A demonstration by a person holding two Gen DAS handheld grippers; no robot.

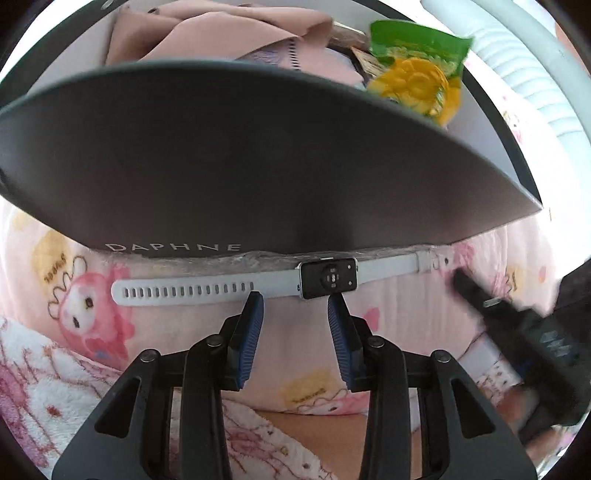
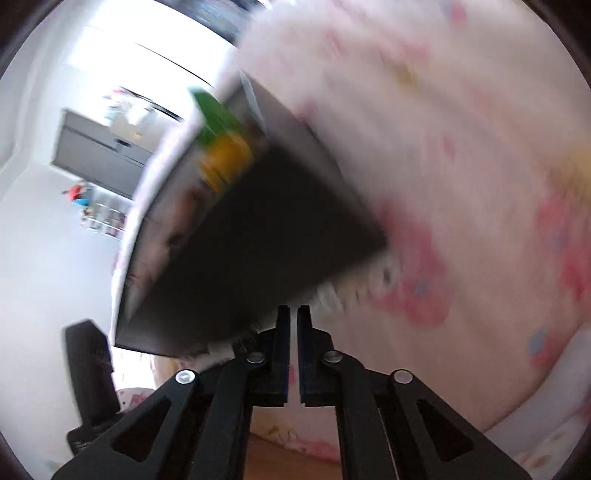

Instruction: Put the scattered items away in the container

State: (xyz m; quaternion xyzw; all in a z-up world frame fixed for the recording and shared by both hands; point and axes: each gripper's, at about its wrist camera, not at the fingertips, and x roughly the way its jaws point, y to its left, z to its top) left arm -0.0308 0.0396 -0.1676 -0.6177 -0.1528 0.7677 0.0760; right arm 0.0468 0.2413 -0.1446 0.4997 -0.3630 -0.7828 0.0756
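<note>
A smartwatch with a white strap [image 1: 236, 286] lies flat on the pink cartoon bedding, right against the front wall of a dark box marked DAPHNE [image 1: 258, 166]. The box holds a pink cloth [image 1: 221, 33] and a green and yellow packet [image 1: 417, 70]. My left gripper [image 1: 295, 306] is open, its blue-padded fingers just short of the watch face. My right gripper [image 2: 293, 314] is shut and empty; it also shows in the left wrist view [image 1: 491, 306], blurred, by the strap's buckle end. The right wrist view is motion-blurred and shows the box [image 2: 251, 236] tilted.
A white fluffy blanket [image 1: 44, 387] lies at the lower left. A pale ribbed hose or rail [image 1: 524, 70] runs behind the box at the upper right. A grey cabinet [image 2: 99, 155] and white wall show beyond the bed.
</note>
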